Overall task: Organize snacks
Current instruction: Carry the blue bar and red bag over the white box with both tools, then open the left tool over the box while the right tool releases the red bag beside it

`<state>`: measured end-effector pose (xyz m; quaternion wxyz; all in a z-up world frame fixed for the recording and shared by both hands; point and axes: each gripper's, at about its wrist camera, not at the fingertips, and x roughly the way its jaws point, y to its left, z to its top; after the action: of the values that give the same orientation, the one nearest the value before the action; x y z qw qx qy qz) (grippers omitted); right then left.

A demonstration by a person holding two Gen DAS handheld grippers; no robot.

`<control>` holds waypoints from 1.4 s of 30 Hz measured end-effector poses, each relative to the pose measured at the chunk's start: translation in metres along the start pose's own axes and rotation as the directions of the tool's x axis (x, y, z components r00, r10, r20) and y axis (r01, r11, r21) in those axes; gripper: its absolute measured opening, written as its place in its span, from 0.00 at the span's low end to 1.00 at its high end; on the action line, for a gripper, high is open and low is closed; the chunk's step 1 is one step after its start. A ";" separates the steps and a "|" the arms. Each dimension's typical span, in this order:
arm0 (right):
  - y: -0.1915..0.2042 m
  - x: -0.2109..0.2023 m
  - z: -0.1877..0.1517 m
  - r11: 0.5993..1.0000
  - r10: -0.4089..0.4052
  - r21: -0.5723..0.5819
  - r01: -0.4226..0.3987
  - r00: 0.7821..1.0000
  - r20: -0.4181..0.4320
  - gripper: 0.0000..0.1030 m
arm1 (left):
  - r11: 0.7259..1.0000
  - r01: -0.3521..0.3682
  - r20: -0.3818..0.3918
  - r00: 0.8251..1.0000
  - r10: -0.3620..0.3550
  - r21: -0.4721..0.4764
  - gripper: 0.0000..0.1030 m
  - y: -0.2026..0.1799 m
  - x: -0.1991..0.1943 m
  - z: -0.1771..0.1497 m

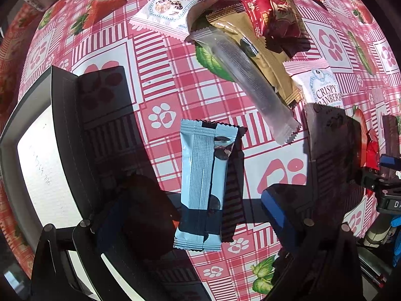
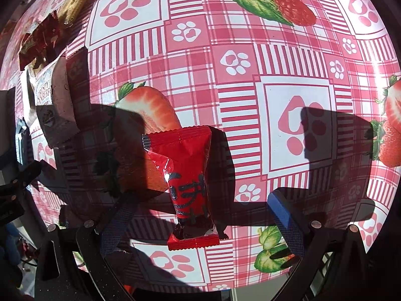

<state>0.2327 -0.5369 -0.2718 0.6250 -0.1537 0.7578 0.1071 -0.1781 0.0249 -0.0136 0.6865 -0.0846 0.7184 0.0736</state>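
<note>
A light blue snack packet (image 1: pixel 200 183) lies lengthwise on the strawberry-and-paw tablecloth (image 1: pixel 160 80). My left gripper (image 1: pixel 203 207) is open, one finger on each side of the packet, neither touching it. In the right wrist view a red snack packet (image 2: pixel 190 175) with dark lettering lies on the cloth. It sits between the spread fingers of my right gripper (image 2: pixel 198 210), which is open and apart from it. A pile of snacks lies beyond the blue packet: a white Crispy Cranberry packet (image 1: pixel 173 7), a gold packet (image 1: pixel 248 35), a clear packet (image 1: pixel 250 82) and a dark red one (image 1: pixel 278 12).
A black-rimmed box with a white inside (image 1: pixel 37 163) stands open at the left of the left gripper. A second Crispy Cranberry packet (image 1: pixel 325 92) lies right of the pile and shows at the left of the right wrist view (image 2: pixel 47 100). The other gripper's body (image 1: pixel 386 190) is at the far right.
</note>
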 end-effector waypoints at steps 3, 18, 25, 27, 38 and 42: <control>0.002 -0.006 -0.002 1.000 -0.001 -0.001 0.001 1.000 0.004 0.89 | 0.999 -0.001 0.006 1.000 0.000 0.052 0.78 -0.010 -0.008 0.001; 0.005 -0.059 -0.006 0.982 0.189 0.009 -0.190 0.978 0.085 0.21 | 0.983 0.173 0.124 0.976 -0.179 0.063 0.25 -0.033 -0.036 0.044; 0.044 -0.086 0.001 0.970 0.237 -0.085 -0.229 0.967 0.097 0.21 | 0.983 0.185 0.185 0.965 -0.183 0.009 0.25 -0.036 -0.021 0.068; 0.060 -0.090 0.003 0.964 0.248 -0.122 -0.236 0.964 0.093 0.21 | 0.982 0.187 0.198 0.964 -0.180 -0.016 0.25 -0.035 -0.010 0.078; 0.196 -0.094 0.007 0.886 0.296 -0.383 -0.261 0.955 0.033 0.21 | 0.968 0.141 0.237 0.967 -0.091 -0.206 0.25 0.008 0.049 0.091; 0.236 -0.101 0.000 0.842 0.303 -0.471 -0.262 0.953 0.013 0.21 | 0.952 0.135 0.216 0.973 -0.076 -0.274 0.25 0.037 0.062 0.077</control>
<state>0.1634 -0.3073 -0.1794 0.5796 -0.1804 0.6965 0.3825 -0.1144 0.0769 -0.0792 0.7395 -0.2137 0.6209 0.1480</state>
